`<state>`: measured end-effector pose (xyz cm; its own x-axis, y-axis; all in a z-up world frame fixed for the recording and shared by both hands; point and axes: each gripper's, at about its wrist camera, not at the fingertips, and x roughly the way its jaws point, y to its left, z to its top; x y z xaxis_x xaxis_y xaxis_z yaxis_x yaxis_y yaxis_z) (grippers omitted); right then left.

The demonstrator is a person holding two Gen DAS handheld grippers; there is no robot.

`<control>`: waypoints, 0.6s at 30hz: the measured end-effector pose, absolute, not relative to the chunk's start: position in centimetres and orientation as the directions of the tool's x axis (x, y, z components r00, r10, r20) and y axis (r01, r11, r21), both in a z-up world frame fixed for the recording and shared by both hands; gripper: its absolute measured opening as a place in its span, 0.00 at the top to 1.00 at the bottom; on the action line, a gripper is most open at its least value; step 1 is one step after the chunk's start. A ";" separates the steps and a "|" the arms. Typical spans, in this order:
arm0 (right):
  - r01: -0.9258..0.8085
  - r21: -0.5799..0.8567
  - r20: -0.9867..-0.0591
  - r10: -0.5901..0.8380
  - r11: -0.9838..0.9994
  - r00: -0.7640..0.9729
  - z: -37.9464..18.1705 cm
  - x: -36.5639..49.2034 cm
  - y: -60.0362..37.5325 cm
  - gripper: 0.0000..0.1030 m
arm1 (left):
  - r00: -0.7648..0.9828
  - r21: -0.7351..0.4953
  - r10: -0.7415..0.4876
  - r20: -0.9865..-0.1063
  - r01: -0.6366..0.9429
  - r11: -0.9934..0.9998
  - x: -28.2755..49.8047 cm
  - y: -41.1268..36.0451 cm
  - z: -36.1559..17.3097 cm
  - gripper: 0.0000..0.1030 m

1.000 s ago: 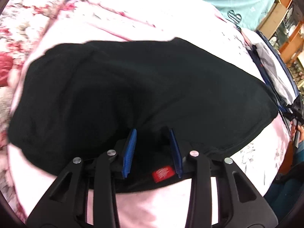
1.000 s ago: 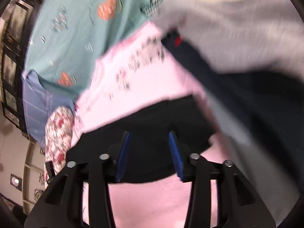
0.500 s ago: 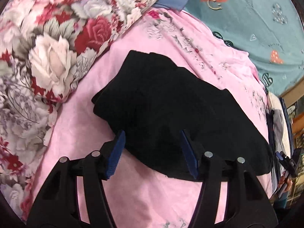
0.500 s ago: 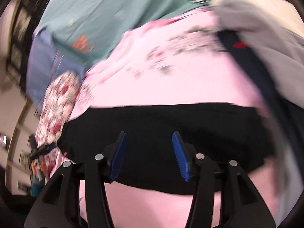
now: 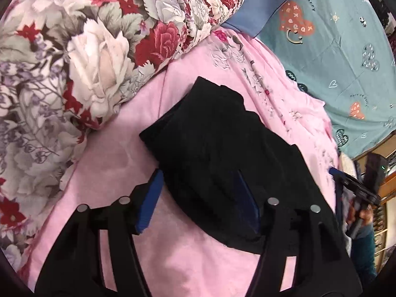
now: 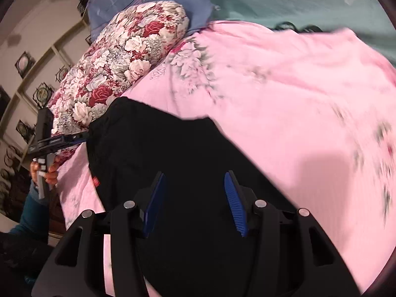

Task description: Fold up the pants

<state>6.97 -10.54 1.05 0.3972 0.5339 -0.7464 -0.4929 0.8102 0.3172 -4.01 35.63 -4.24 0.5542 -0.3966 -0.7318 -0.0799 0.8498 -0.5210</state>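
Black pants (image 5: 222,153) lie folded in a thick band on the pink bedsheet (image 5: 111,163). My left gripper (image 5: 198,172) hovers over their near end with its jaws opening. One blue pad is over the sheet beside the edge, the other over the cloth, and nothing is pinched. My right gripper (image 6: 195,173) stands open above the other part of the pants (image 6: 173,153), its pads clear of the fabric. A small red label (image 6: 95,181) shows at the pants' edge. Each view shows the other gripper, held in a hand: the left gripper (image 6: 61,139) and the right gripper (image 5: 351,183).
A rolled floral quilt (image 5: 86,61) lies along the bed beside the pants. Behind it are a blue pillow (image 5: 259,5) and a teal sheet with hearts (image 5: 334,49). Wooden furniture (image 5: 388,178) stands past the bed's edge, and a wall with framed ornaments (image 6: 24,61) is on the other side.
The left jaws have spread wider and rolled round toward the pants' end near the floral quilt. The right gripper has swept across the bed, away from the grey clothes, to above the pants.
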 end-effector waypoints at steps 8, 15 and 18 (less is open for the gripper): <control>-0.481 0.287 -0.789 0.489 0.828 0.371 -1.2 14.7 -7.3 0.51 | 0.547 -0.554 -0.410 -0.730 -0.121 0.823 -2.4 35.8 -4.7 0.66; -0.451 0.415 -0.793 0.557 0.790 0.246 -4.1 17.0 -7.5 0.56 | 0.555 -0.536 -0.384 -0.738 -0.136 0.834 -2.4 35.8 -4.7 0.85; -0.470 0.388 -0.818 0.531 0.793 0.220 -4.6 16.6 -6.6 0.97 | 0.577 -0.526 -0.370 -0.728 -0.124 0.842 -2.5 35.3 -4.1 0.88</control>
<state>16.63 -6.60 -4.64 0.2198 0.5310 -0.8184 -0.4703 0.7926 0.3880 -2.50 35.31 -4.06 0.5770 -0.3697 -0.7283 -0.1242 0.8416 -0.5256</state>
